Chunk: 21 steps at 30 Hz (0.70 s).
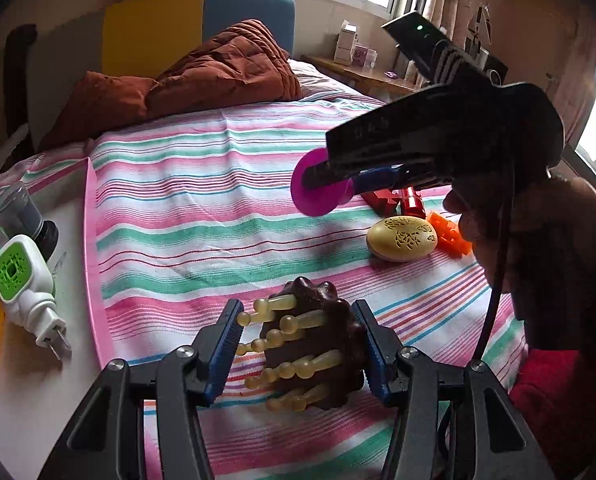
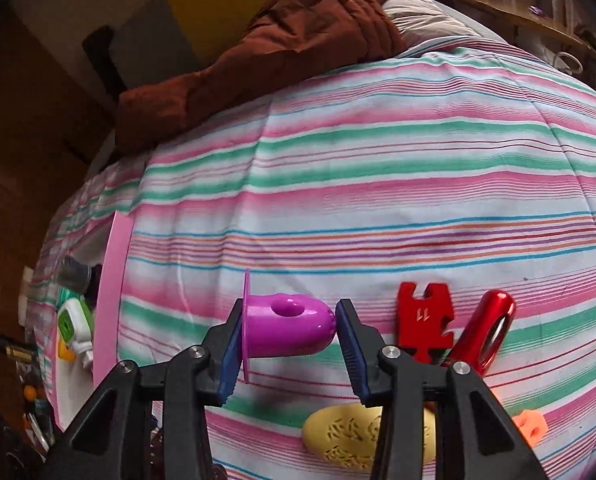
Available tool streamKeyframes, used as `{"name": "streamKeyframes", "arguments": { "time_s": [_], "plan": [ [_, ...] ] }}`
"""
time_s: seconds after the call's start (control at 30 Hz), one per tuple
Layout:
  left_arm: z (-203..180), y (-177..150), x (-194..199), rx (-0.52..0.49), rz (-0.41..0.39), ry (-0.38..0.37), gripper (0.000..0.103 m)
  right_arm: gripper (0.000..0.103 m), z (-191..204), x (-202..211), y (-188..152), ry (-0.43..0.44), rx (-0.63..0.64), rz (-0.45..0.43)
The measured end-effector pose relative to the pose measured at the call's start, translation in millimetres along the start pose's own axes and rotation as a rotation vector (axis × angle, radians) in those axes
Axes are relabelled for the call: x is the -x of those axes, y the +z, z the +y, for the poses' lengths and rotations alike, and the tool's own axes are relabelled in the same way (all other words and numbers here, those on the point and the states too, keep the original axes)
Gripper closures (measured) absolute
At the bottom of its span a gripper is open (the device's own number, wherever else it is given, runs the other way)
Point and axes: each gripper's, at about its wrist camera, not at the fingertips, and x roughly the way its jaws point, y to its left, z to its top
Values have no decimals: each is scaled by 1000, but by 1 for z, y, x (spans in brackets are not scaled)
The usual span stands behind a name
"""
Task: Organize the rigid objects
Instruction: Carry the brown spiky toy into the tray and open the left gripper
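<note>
The left wrist camera looks forward and down along its own tongs [image 1: 298,348], close over the pink-and-green striped bedspread [image 1: 202,208], facing the window at 12 o'clock. The right wrist camera tilts more steeply, nearer the cloth. Both views share the cream perforated egg-shaped case [image 1: 402,240] [image 2: 354,436], seen at 3 o'clock and at 6 o'clock.

Ahead of the left gripper [image 1: 298,344], bare striped bedsheet [image 1: 202,184] lies open; the cream egg-shaped perforated case [image 1: 403,239] and right gripper [image 1: 330,176] block its right.
</note>
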Motion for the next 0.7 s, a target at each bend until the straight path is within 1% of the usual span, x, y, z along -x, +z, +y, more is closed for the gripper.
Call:
{"name": "streamKeyframes", "arguments": {
  "time_s": [0.13,0.3,0.4,0.5,0.57,0.7],
  "plan": [
    [2,-6,19,9,-7,6,47,59,15,-13,-10,-22,87,46],
    [4,-9,55,6,-60,18,47,60,18,-15,-11,-29,116,37],
    [15,-9,82,27,-96,40,47,60,22,-15,-12,-45,142,29],
    [38,-12,109,76,-129,76,47,60,24,-16,-12,-53,153,25],
    [58,-16,122,118,-140,126,47,60,25,-15,-12,-58,157,24],
    [110,-26,138,223,-139,221,47,60,26,-15,-12,-59,157,24]
  ]
}}
